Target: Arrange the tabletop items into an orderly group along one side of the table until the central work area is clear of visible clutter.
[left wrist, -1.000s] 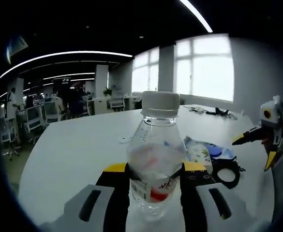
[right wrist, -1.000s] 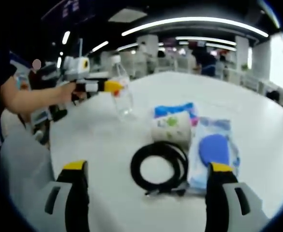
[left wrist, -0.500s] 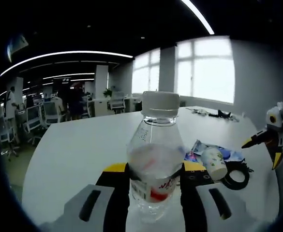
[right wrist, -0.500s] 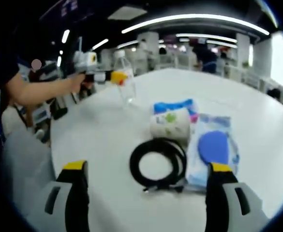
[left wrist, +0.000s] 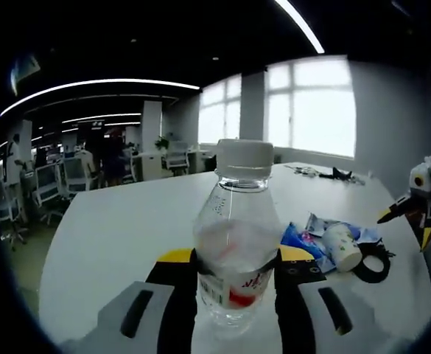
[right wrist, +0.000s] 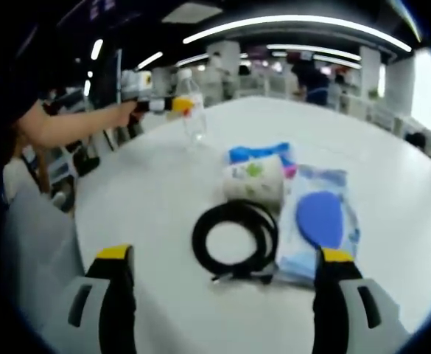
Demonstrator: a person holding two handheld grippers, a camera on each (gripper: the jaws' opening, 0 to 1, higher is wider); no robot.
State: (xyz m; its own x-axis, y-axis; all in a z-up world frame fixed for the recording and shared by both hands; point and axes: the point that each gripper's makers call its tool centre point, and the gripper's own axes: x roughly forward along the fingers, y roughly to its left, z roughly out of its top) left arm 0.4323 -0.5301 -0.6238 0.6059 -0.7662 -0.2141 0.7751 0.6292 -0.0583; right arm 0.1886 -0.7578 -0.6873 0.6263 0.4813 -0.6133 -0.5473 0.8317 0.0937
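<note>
My left gripper (left wrist: 233,258) is shut on a clear plastic water bottle (left wrist: 236,236) with a white cap and a red label, held upright over the white table (left wrist: 119,221). From the right gripper view that bottle (right wrist: 191,110) and the left gripper (right wrist: 172,105) show at the far left of the table. My right gripper (right wrist: 219,262) is open above the table, with a coiled black cable (right wrist: 236,240) between its jaws further ahead. Beyond the cable lie a paper cup (right wrist: 253,179) on its side and a packet with a blue item (right wrist: 318,221).
A blue wrapper (right wrist: 259,153) lies behind the cup. A person's bare arm (right wrist: 68,125) holds the left gripper. The right gripper (left wrist: 418,203) shows at the right edge of the left gripper view, near the cup (left wrist: 342,245) and cable (left wrist: 373,265). Office desks and chairs stand behind.
The left gripper has carried the bottle farther away from the cup and cable, toward the table's far left. The right gripper stays open above the cable.
</note>
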